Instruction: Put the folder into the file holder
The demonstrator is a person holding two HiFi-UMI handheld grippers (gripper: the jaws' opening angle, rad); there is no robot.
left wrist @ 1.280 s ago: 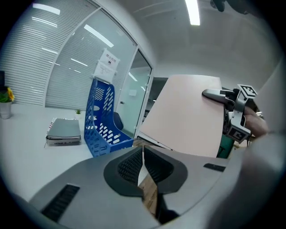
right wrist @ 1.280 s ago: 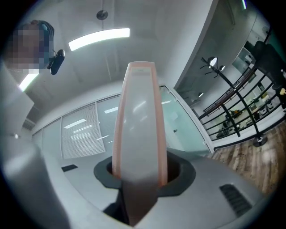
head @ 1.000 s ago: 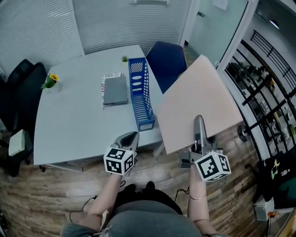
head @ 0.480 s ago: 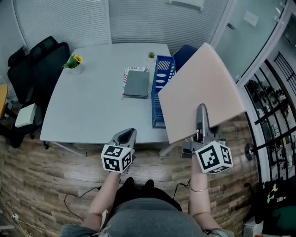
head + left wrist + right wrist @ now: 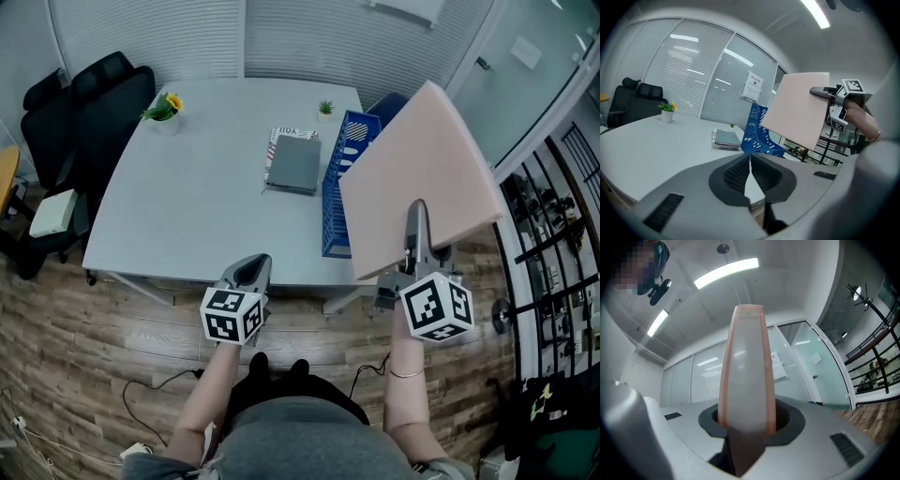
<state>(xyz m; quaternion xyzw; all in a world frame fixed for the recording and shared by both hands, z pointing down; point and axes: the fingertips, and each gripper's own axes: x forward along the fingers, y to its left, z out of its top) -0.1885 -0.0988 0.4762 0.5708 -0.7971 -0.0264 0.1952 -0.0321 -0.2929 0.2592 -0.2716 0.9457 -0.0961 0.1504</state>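
A large pale pink folder (image 5: 422, 178) is held up in the air, tilted, with my right gripper (image 5: 415, 234) shut on its near edge. In the right gripper view the folder (image 5: 746, 371) stands edge-on between the pads of my right gripper (image 5: 746, 423). The blue perforated file holder (image 5: 339, 192) stands on the grey table (image 5: 187, 206) near its right edge, partly covered by the folder. My left gripper (image 5: 247, 274) hangs shut and empty in front of the table's near edge. In the left gripper view my left gripper (image 5: 750, 161) faces the file holder (image 5: 757, 133) and the folder (image 5: 797, 112).
A grey notebook (image 5: 293, 164) lies on a book just left of the file holder. A potted yellow flower (image 5: 164, 105) and a small green plant (image 5: 325, 108) stand at the table's back. Black chairs (image 5: 94, 94) are on the left, a blue chair (image 5: 389, 101) behind the holder, a railing on the right.
The view has swung so the table sits more centred. The folder in my right gripper now overlaps the file holder's right side. The left gripper stays low and shut.
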